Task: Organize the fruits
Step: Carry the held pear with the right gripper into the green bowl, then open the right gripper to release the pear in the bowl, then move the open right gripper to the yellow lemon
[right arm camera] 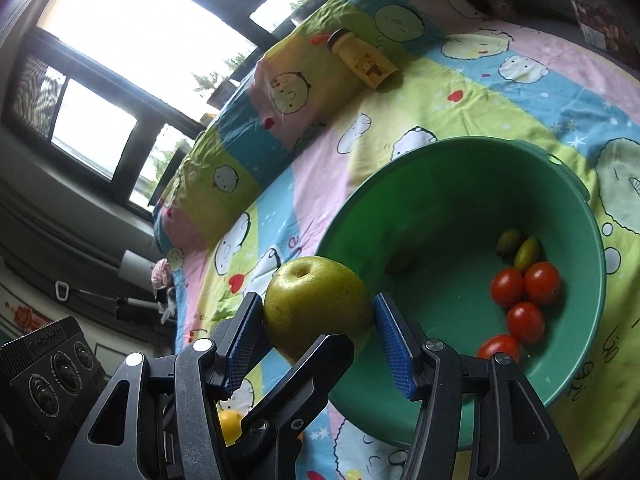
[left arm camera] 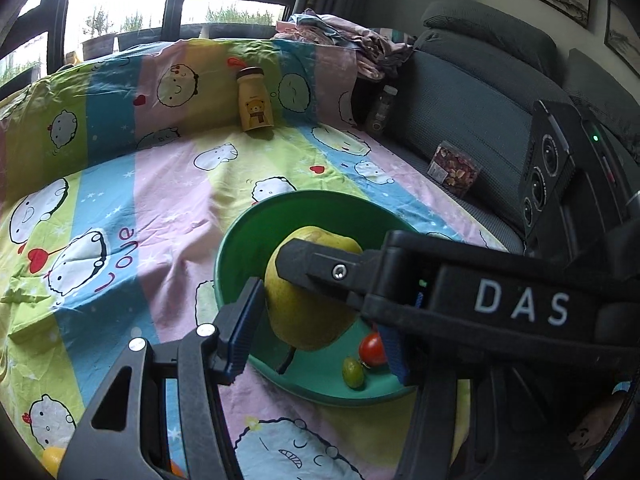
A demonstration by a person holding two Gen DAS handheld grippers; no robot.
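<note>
My right fingers' [right arm camera: 318, 318] ribbed blue pads press both sides of a smooth, round yellow-green pear [right arm camera: 316, 304], held above the near rim of the glossy green plastic bowl [right arm camera: 440, 208]. My left fingers [left arm camera: 320, 320] flank the same pear; whether they clamp it I cannot tell. Shiny red cherry tomatoes [right arm camera: 520, 296] and small oval green ones [right arm camera: 526, 254] lie inside. The bowl sits on a wrinkled cartoon-print bedsheet [left arm camera: 160, 208].

Daylight from blown-out windows [right arm camera: 132, 12] (fisheye-warped edges), sharp focus.
</note>
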